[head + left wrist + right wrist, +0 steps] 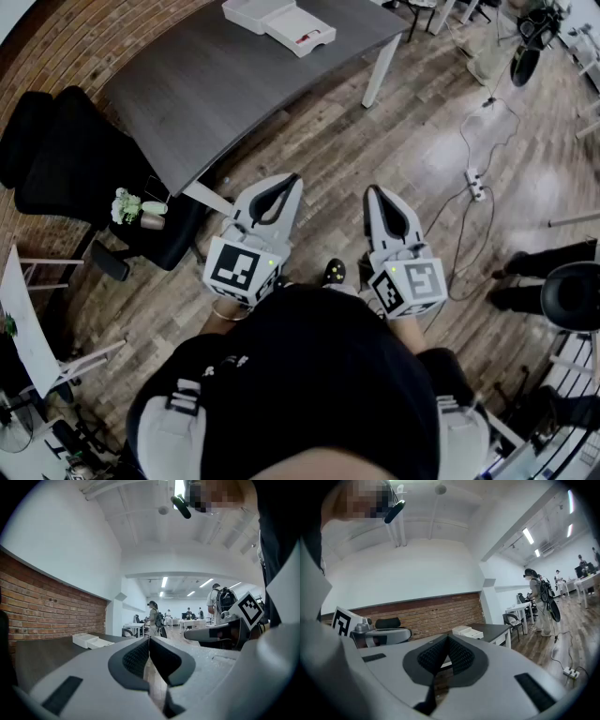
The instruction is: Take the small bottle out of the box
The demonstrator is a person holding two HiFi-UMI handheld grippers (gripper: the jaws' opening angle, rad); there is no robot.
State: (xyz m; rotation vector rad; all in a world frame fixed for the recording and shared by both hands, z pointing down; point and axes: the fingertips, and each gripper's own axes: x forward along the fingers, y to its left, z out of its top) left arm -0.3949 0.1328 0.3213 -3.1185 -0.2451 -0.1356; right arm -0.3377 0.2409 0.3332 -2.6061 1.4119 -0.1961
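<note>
Black shirt (pixel 309 375), left tool (pixel 295 178) and right tool (pixel 370 190) pinched together, empty, white open box (pixel 279 23) on table (pixel 234 89)

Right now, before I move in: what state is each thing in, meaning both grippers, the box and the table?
left gripper: shut, empty, over the floor short of the table.
right gripper: shut, empty, beside the left one.
box: on the table's far end, seemingly open, two white halves side by side; no bottle can be made out.
table: upright, carrying the box.
</note>
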